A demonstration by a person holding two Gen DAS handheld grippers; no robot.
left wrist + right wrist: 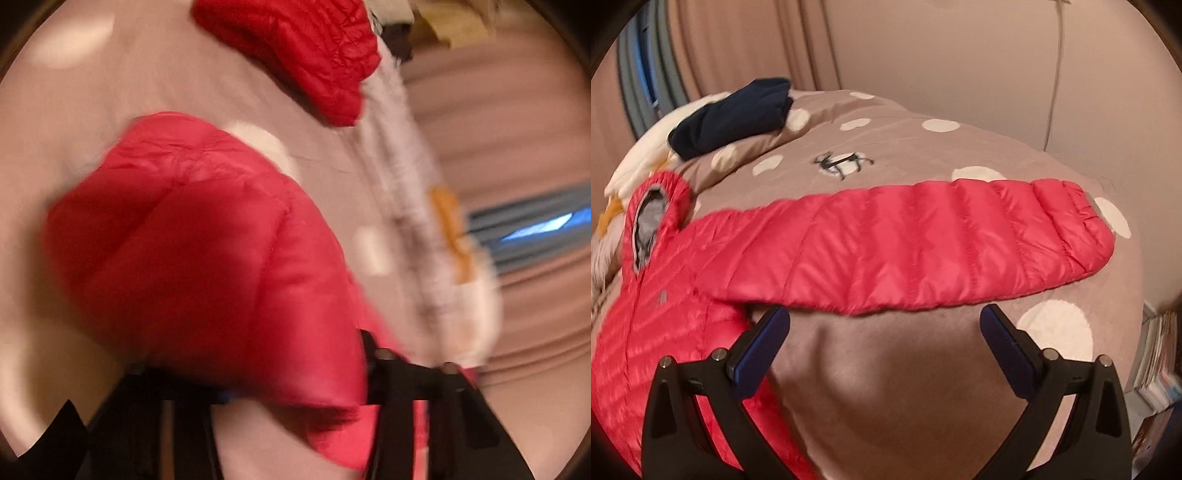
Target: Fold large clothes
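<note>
A red quilted down jacket (665, 314) lies on a taupe bedspread with white dots (886, 387). Its right sleeve (923, 240) stretches flat across the bed. My right gripper (884, 332) is open and empty, jaws wide apart, just in front of the sleeve's near edge. In the blurred left wrist view, my left gripper (295, 384) is shut on a fold of the red jacket (207, 258), lifted above the bed. Another red part of the jacket (295, 51) lies farther off.
A folded navy garment (731, 114) sits on a pillow at the bed's far left. A white and orange plush item (443, 240) lies at the bed's edge. Curtains (746, 44) and a wall stand behind. Books (1156, 362) are stacked at the right.
</note>
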